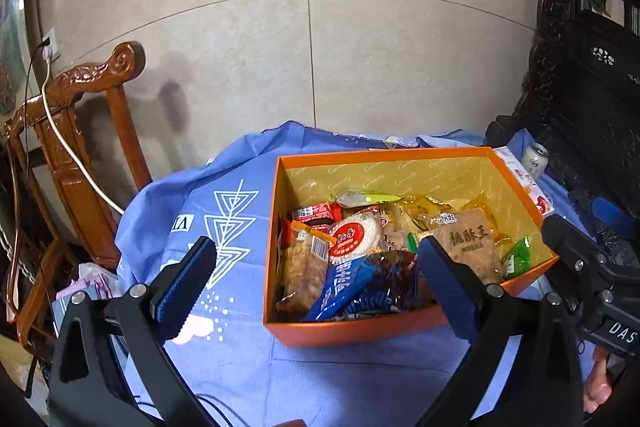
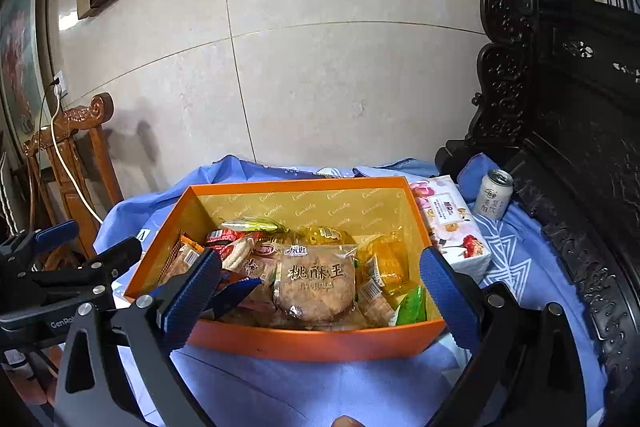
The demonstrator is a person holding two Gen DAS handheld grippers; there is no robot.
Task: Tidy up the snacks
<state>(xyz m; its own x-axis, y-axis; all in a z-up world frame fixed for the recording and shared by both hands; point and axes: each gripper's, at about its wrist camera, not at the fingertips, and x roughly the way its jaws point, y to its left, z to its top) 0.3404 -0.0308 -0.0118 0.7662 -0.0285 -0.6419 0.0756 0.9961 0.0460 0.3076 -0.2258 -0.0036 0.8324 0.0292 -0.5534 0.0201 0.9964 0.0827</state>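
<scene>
An orange box stands on the blue cloth, holding several wrapped snacks. Among them are a round brown cookie pack, a red-and-white round cracker pack, a blue packet and a green packet. My left gripper hangs open in front of the box's near-left part, nothing between its fingers. My right gripper is open before the near wall of the box, empty, with the cookie pack lying beyond it. Each gripper shows at the edge of the other's view.
A flowered tissue pack and a white drink can stand right of the box. Dark carved furniture borders the right side. A wooden chair with a white cable stands at the left. A tiled wall rises behind.
</scene>
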